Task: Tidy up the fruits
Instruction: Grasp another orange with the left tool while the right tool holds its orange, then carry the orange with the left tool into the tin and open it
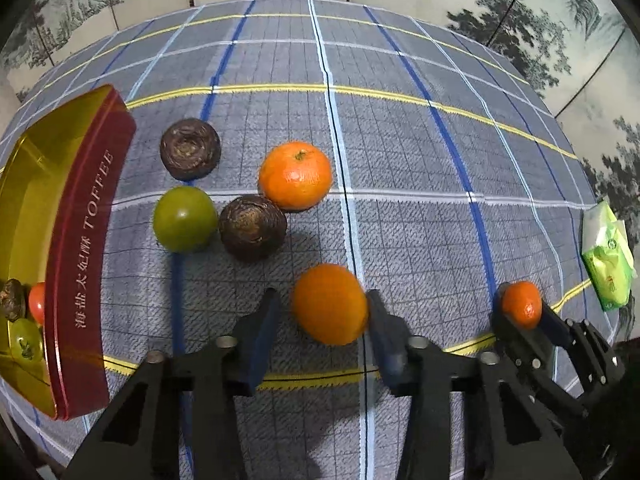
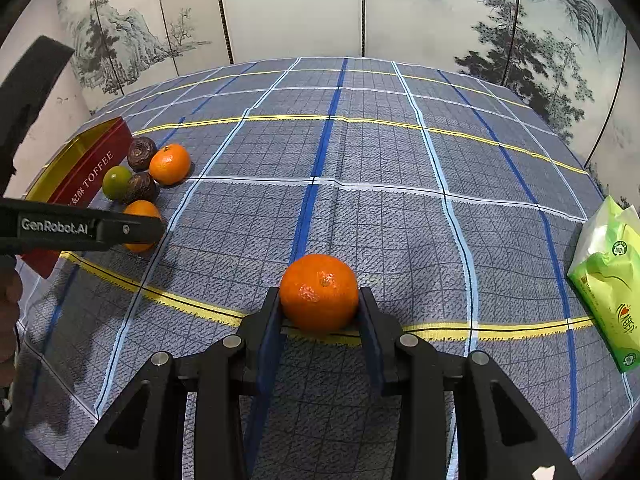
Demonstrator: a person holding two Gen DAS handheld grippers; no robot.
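My left gripper (image 1: pixel 324 308) is shut on a smooth orange (image 1: pixel 330 304) just above the checked cloth; the orange looks blurred. In the right wrist view the same orange (image 2: pixel 141 209) shows behind the left gripper's finger (image 2: pixel 132 230). My right gripper (image 2: pixel 318 296) is shut on a mandarin (image 2: pixel 319 292) resting low over the cloth, and it also appears at the right of the left wrist view (image 1: pixel 522 304). Loose on the cloth beside the tin lie another mandarin (image 1: pixel 295 175), a green fruit (image 1: pixel 185 219) and two dark brown fruits (image 1: pixel 190 154) (image 1: pixel 252 228).
A red and gold toffee tin (image 1: pixel 80 240) stands open at the left, with a brown fruit (image 1: pixel 12 300), a red one (image 1: pixel 37 303) and a green one (image 1: pixel 25 343) inside. A green tissue pack (image 2: pixel 608 280) lies at the right edge. A painted folding screen stands behind the table.
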